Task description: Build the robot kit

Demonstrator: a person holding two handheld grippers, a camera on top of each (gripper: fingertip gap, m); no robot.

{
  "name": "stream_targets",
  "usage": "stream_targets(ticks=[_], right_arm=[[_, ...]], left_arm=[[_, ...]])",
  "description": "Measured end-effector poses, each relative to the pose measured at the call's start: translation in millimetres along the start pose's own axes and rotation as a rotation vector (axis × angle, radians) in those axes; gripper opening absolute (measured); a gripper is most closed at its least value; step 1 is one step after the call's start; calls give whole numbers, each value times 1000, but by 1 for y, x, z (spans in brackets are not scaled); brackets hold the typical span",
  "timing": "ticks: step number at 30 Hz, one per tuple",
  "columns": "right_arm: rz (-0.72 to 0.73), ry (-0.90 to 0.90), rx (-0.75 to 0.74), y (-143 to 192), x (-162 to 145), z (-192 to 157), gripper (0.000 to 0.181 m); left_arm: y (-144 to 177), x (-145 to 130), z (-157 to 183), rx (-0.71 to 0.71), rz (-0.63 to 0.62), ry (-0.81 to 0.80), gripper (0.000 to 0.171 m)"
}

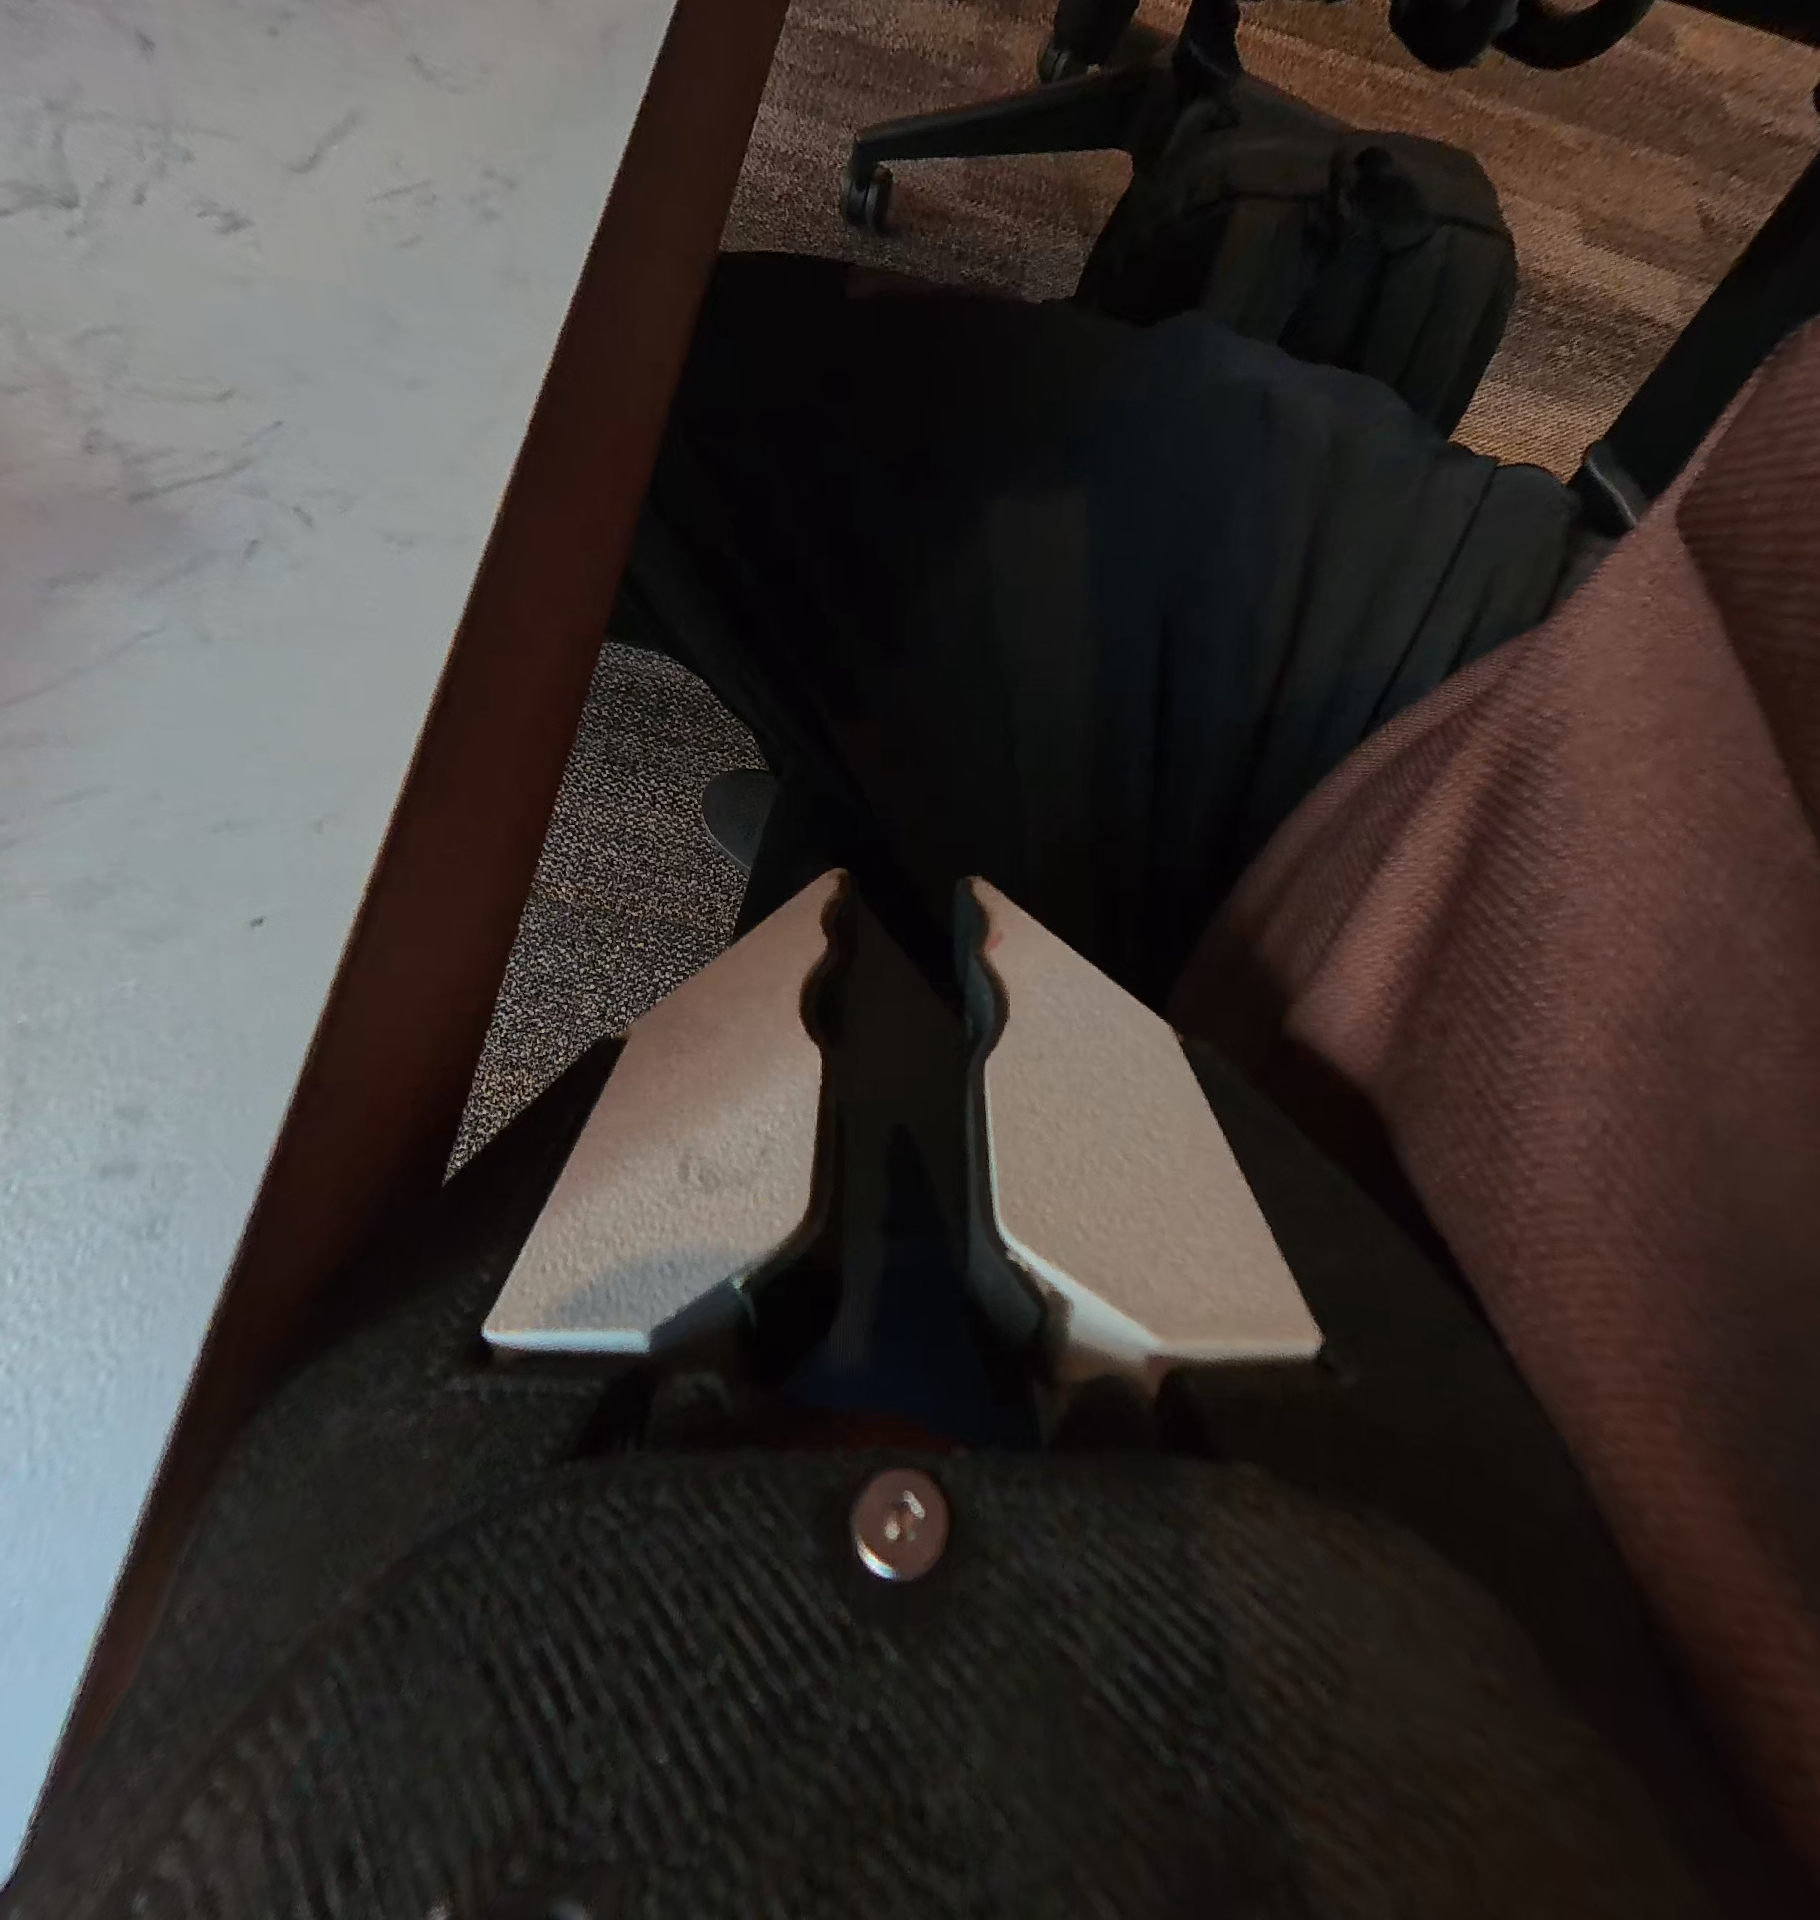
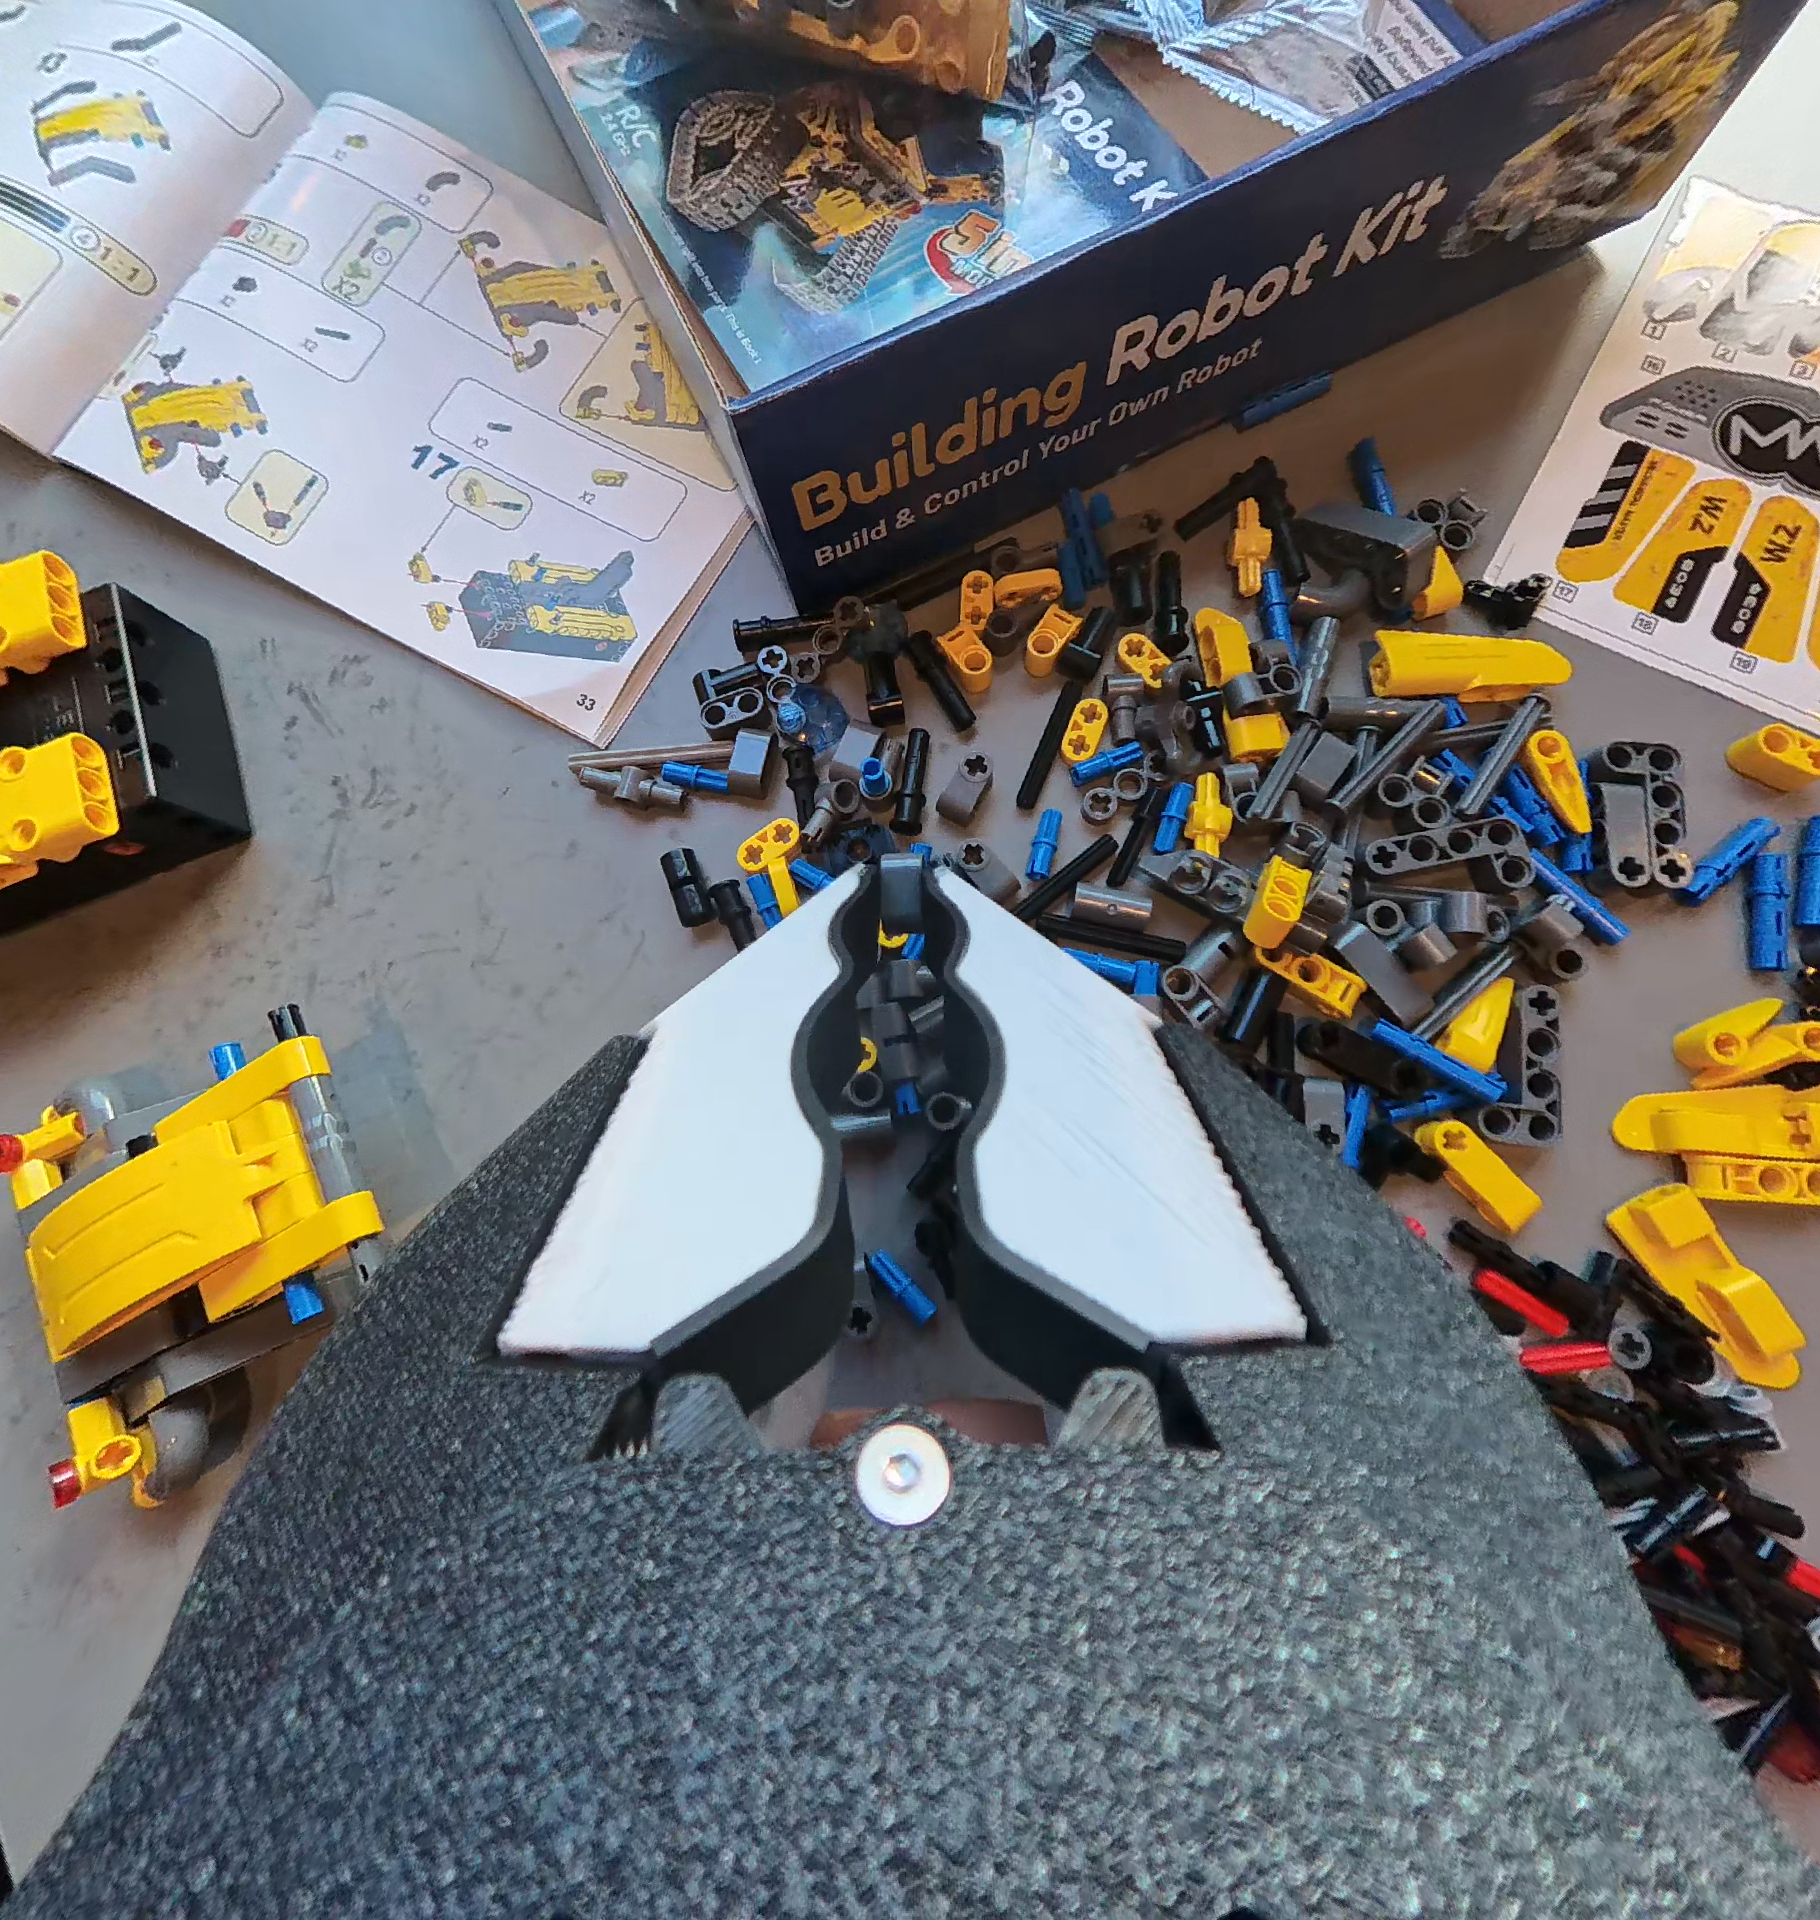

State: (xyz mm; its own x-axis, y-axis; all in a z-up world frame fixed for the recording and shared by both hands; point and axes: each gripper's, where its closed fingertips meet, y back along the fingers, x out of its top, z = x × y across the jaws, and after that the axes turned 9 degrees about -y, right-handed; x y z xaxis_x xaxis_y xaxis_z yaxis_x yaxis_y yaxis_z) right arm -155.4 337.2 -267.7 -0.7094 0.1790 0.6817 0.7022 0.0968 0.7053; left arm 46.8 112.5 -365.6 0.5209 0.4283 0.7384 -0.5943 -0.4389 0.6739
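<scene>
The left gripper (image 1: 901, 914) pointed down past the table edge (image 1: 532, 665), off the tabletop, toward a dark garment (image 1: 1072, 623) and speckled carpet (image 1: 615, 894) below. Its jaws stood slightly apart, with a narrow gap at the tips and nothing between them. A reddish-brown cloth (image 1: 1571, 935) filled the right of that view, and a wheeled chair base (image 1: 999, 125) and a black bag (image 1: 1321, 270) showed at the top.

The right gripper (image 2: 901, 883) hung over the grey table (image 2: 386, 852), angled steeply down at the left edge of a heap of loose building pieces (image 2: 1353, 831). Its tips were nearly closed and pinched a small dark grey connector piece (image 2: 902, 883), which stood upright between them at the heap's near edge.

Only the right wrist view showed the worktop. At the far left lay a black block with yellow motor units (image 2: 64, 727), and below it a partly built yellow assembly (image 2: 189, 1226). An open instruction booklet (image 2: 366, 364) lay at upper left, a dark blue kit box (image 2: 1093, 395) at top centre, and a sticker sheet (image 2: 1737, 468) at upper right. Yellow panels (image 2: 1737, 1132) and a cluster of black and red pins (image 2: 1695, 1455) lay at the right edge.
</scene>
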Motion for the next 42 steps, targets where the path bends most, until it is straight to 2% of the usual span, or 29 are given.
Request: stream_targets(ticks=[9,29,37,42], right_arm=[[27,-1,-11,2,2,-1,5],[-41,49,-101,-1,-14,14,5],[3,38,-66,8,-12,12,5],[-23,98,-80,17,-22,14,17]], left_arm=[[-1,-1,0,3,-8,-4,17],[-3,-3,-2,8,-18,2,17],[-3,-2,-3,10,-17,3,17],[-4,-3,-2,15,-28,-10,17]])
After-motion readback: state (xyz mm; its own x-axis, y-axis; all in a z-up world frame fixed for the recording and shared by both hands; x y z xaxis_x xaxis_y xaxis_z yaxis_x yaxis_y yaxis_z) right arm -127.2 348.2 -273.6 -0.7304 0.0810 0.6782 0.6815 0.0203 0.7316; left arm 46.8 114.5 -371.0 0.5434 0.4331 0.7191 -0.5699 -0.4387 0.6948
